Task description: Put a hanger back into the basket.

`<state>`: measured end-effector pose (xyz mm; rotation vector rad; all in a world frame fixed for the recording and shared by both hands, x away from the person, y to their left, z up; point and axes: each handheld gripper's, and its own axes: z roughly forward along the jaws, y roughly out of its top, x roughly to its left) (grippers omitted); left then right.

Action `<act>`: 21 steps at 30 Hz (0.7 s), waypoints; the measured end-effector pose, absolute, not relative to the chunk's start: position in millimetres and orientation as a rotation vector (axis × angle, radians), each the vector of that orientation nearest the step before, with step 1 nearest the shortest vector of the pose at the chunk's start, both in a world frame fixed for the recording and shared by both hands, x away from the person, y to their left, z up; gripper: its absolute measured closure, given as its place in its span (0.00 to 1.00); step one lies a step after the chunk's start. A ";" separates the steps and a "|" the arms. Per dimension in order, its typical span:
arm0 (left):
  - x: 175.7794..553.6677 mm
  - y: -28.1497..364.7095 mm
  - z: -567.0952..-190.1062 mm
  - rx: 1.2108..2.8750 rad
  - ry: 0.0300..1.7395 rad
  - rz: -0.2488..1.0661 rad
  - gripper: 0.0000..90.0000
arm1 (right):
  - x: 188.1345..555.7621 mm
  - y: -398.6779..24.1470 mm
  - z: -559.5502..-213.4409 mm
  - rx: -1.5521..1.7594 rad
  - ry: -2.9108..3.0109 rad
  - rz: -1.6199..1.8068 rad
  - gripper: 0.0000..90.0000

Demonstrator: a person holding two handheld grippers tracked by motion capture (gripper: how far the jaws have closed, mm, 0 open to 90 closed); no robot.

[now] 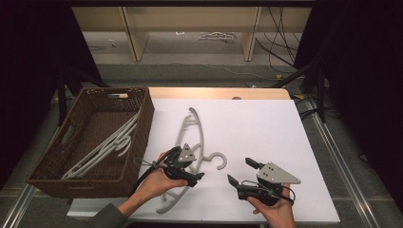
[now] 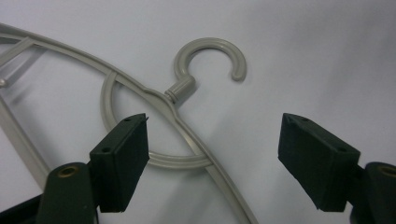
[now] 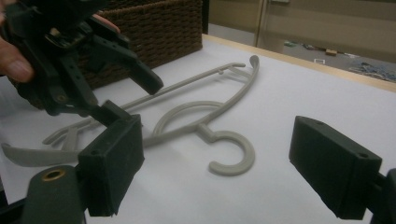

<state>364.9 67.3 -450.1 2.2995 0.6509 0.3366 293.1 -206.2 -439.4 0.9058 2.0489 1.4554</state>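
A grey plastic hanger (image 2: 187, 126) is being approached on the white table (image 1: 266, 123), flat, its long axis running away from the person, hook (image 1: 219, 160) turned rightward. The left gripper (image 1: 192, 176) is being held directly over its neck, jaws spread wide, nothing gripped. The right gripper (image 1: 240, 172) is being kept just beside the hook, likewise wide open and empty. A wicker basket (image 1: 138, 142) of hangers is being left alongside.
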 end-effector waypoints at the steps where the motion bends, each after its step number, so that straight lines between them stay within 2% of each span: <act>1: 367.3 64.3 -451.7 2.318 0.647 0.336 0.27 | 292.9 -206.5 -439.2 0.904 2.059 1.450 0.21; 9: 381.8 47.5 -462.3 2.443 0.633 0.319 0.30 | 291.9 -206.4 -439.3 0.917 2.076 1.455 0.21; 18: 398.9 38.6 -468.0 2.559 0.699 0.257 0.42 | 292.6 -206.2 -439.6 0.909 2.067 1.459 0.21; 21: 401.0 36.6 -468.3 2.564 0.781 0.205 0.46 | 293.2 -206.3 -439.6 0.896 2.051 1.462 0.21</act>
